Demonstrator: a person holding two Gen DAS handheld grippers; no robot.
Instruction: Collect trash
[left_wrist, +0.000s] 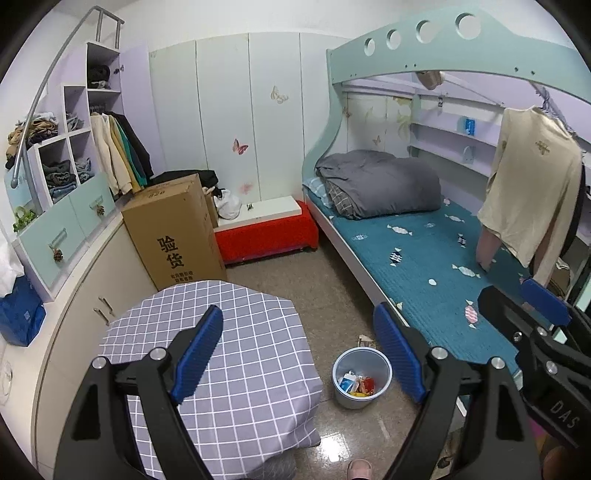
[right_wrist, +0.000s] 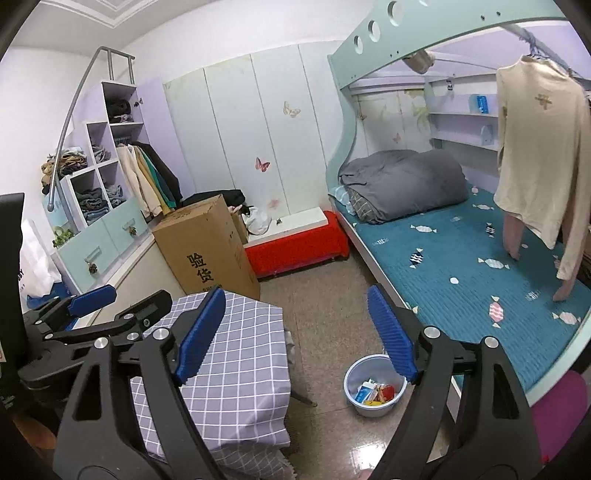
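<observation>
A pale blue trash bin (left_wrist: 362, 378) stands on the floor between the table and the bed; it also shows in the right wrist view (right_wrist: 373, 387). It holds several packets of trash (left_wrist: 357, 384), blue, white, red and yellow. A small scrap (left_wrist: 365, 339) lies on the floor just behind the bin. My left gripper (left_wrist: 299, 354) is open and empty, high above the table edge and bin. My right gripper (right_wrist: 295, 332) is open and empty too. Each gripper shows at the edge of the other's view.
A low table with a grey checked cloth (left_wrist: 229, 354) stands left of the bin. A tall cardboard box (left_wrist: 173, 232), a red bench (left_wrist: 266, 232), a bunk bed with teal mattress (left_wrist: 424, 266) and grey duvet, a hanging cream shirt (left_wrist: 532, 192), and shelves surround the floor.
</observation>
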